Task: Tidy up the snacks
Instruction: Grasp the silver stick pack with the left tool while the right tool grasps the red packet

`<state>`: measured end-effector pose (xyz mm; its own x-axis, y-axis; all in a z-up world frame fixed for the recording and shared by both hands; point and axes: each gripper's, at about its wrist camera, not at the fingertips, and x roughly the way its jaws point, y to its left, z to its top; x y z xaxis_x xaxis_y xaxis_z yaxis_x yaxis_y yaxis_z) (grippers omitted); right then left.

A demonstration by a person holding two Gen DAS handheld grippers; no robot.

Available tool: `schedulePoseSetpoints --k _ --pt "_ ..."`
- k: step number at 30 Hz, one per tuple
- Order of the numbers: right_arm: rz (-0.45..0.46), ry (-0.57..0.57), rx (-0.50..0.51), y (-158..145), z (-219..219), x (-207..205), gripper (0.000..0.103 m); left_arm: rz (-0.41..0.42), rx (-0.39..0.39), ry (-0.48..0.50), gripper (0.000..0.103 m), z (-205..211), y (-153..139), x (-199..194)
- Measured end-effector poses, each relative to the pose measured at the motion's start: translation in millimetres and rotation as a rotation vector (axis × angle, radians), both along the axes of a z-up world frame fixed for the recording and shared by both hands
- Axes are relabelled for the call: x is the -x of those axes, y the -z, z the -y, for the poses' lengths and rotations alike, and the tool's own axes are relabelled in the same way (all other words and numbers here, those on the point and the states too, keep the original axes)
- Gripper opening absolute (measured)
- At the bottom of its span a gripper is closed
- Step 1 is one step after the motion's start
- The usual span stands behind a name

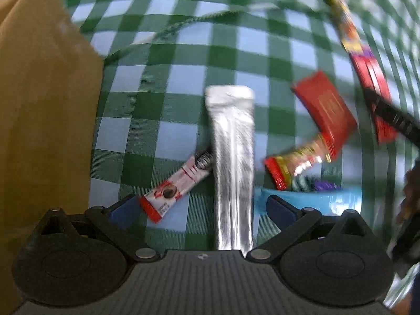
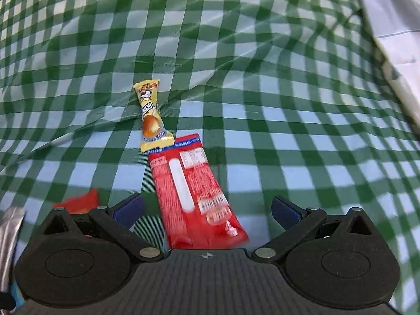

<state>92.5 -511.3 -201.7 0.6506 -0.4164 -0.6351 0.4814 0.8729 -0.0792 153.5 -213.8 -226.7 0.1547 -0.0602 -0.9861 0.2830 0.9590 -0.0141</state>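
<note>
On the checked cloth [image 1: 162, 97], seven snack packets are counted in the left wrist view: one silver [image 1: 233, 162], one white-and-red [image 1: 176, 186], three red [image 1: 325, 110], one blue [image 1: 315, 202], one purple. One brown bag [image 1: 39, 120] is seen. Two further packets, one yellow [image 2: 151, 116], are counted in the right view.

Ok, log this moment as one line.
left hand-held gripper: open over long silver foil packet | right hand-held gripper: open over long red plastic packet | nothing grasped

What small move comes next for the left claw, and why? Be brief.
Probably lower the left claw and close on the silver packet. The packet lies lengthwise between its open fingers on the checked cloth, nothing is gripped yet, and the brown paper bag stands just to the left.
</note>
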Motion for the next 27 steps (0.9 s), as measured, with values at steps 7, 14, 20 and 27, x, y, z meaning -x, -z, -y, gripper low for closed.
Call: schedulePoseSetpoints --k 7,14,20,27 --pt "0.017 -0.012 0.046 20 5 -18 0.103 0.059 -0.005 0.008 0.088 -1 -3 0" --pt "0.001 -0.089 0.079 14 -12 -4 0.048 0.025 0.075 0.086 0.012 -13 -29 13" --pt "0.028 -0.013 0.052 -2 -31 38 0.046 0.078 0.145 0.160 0.012 -33 -69 48" --pt "0.141 0.060 0.074 -49 -59 91 0.046 0.077 0.283 0.198 0.012 -61 -121 79"
